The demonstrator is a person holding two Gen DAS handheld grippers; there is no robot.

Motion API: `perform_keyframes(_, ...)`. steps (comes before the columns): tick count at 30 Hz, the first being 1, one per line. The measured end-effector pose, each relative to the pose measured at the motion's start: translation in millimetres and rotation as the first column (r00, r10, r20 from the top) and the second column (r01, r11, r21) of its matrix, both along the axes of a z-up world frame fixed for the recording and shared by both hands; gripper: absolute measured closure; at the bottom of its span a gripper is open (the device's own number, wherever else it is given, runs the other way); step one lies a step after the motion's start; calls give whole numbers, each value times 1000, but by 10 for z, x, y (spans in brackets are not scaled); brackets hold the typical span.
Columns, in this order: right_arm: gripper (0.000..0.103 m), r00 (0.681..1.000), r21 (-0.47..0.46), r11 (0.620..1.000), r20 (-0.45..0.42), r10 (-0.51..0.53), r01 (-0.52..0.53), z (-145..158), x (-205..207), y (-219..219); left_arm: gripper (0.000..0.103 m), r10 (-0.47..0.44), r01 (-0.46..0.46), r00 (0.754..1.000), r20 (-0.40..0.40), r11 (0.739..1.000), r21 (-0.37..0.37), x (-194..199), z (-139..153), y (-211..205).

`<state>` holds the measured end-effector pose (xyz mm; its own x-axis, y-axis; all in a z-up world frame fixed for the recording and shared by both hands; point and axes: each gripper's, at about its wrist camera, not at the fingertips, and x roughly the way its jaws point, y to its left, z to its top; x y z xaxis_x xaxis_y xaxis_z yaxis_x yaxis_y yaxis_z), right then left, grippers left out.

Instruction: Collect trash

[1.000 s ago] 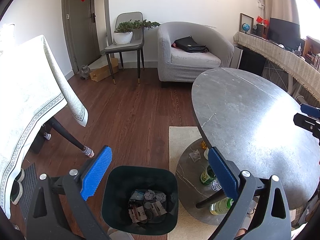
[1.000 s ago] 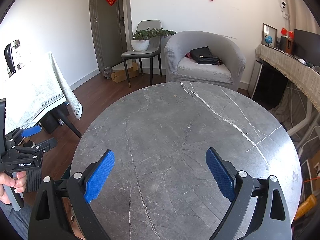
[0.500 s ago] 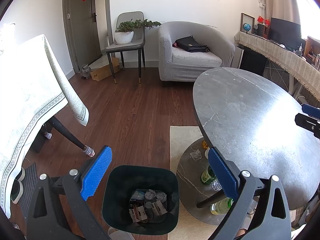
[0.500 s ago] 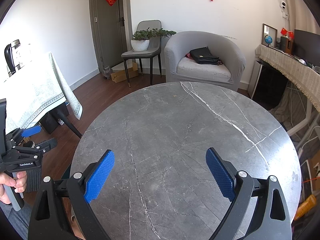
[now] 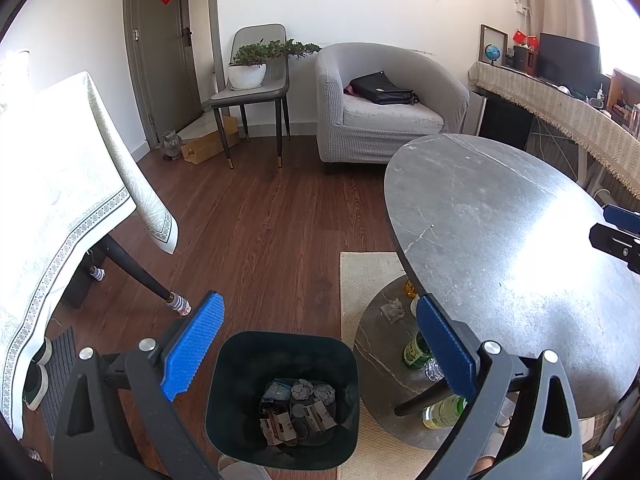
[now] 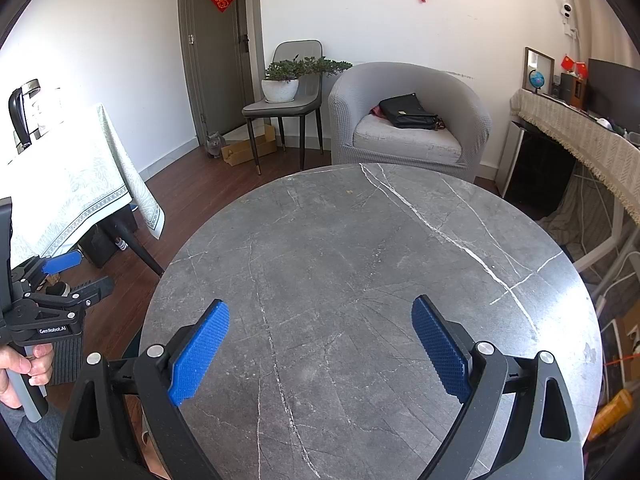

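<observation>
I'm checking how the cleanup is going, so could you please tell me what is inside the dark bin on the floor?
The trash bin holds crumpled paper balls and small printed packages at the bottom. Anything beneath that layer is covered.

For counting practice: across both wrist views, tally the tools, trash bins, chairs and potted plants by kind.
tools: 2 (left tool, right tool)
trash bin: 1
chairs: 2 (grey chair, armchair)
potted plant: 1
total: 6
</observation>
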<state>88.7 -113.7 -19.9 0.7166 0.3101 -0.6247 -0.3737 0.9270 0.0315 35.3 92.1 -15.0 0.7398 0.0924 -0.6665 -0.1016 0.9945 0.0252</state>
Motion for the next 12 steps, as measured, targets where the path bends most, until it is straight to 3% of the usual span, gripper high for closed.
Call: perform_keyframes(12, 10, 1000, 1, 1000, 0, -3, 3, 4, -11, -1, 4, 8, -8, 1000, -3, 1000, -1, -3, 4, 7)
